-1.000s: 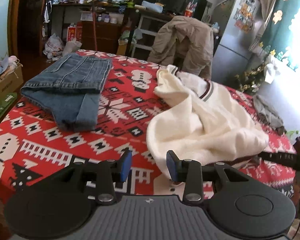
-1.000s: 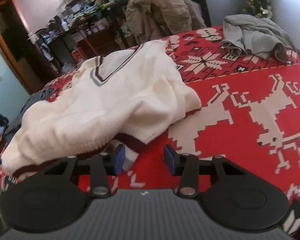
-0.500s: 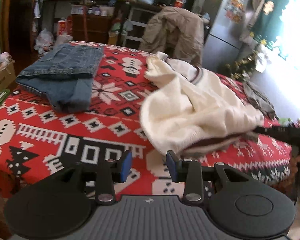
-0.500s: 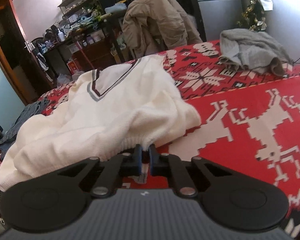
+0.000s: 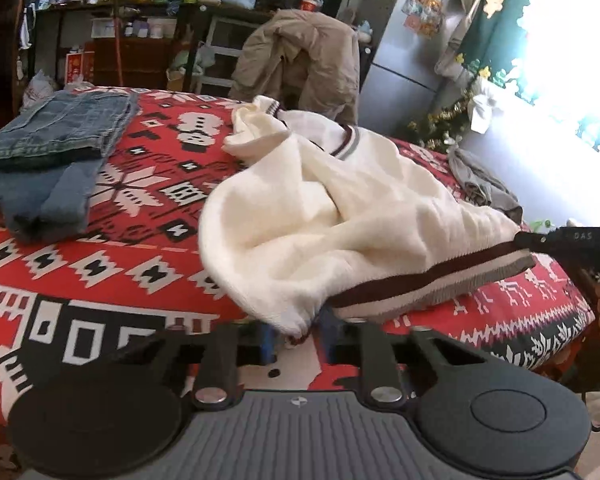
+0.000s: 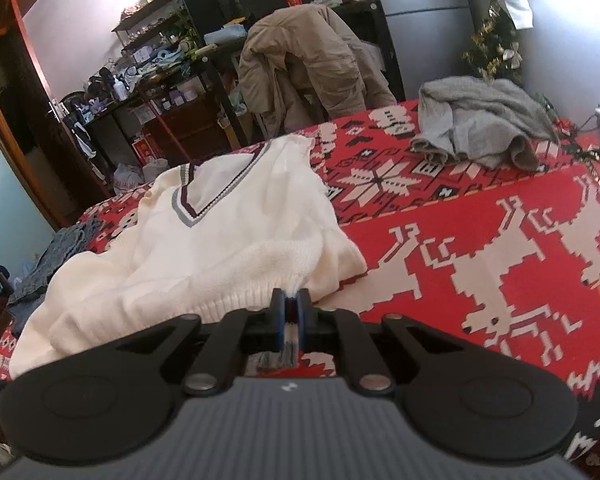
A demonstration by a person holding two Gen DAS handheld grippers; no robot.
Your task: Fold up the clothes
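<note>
Here the right tongs [image 6: 291, 312] pinch the cream sweater's [image 6: 220, 248] hem; the left tongs [image 5: 296, 338], angled downward, are closing on its corner.

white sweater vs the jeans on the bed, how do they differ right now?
The white sweater lies rumpled and spread out; the jeans are folded into a compact stack.
The sweater's striped hem is pinched in the right gripper, and the closing left gripper has its corner between its fingers; nothing touches the jeans.
The sweater is cream knit, the jeans blue denim.
Both lie on the red patterned blanket.
</note>
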